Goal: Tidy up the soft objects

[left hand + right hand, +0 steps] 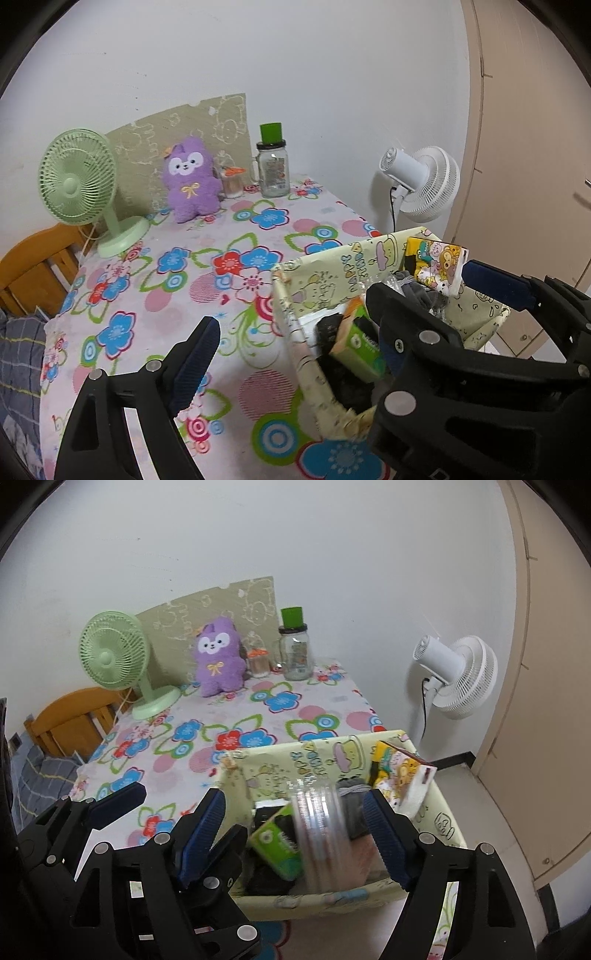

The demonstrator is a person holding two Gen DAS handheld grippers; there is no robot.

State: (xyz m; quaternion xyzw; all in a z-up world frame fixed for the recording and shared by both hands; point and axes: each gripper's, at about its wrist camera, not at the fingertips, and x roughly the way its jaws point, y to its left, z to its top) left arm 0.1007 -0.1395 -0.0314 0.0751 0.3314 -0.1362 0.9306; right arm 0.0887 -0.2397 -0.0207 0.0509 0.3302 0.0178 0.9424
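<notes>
Both my tools hang open over the cartoon-print box [332, 753] at the desk [258, 716] corner; a blurred clear packet [319, 834] sits between my right tool [295, 834] fingers, untouched, left tool [295, 339] empty

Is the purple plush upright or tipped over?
Upright: the plush sits on its base on the table, face forward, in front of the board.

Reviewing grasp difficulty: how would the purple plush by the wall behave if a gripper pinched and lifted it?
The purple plush looks fluffy, so it would probably squash under the fingers. It likely weighs little for its bulk. Sitting propped upright, a push may topple it rather than slide it.
</notes>
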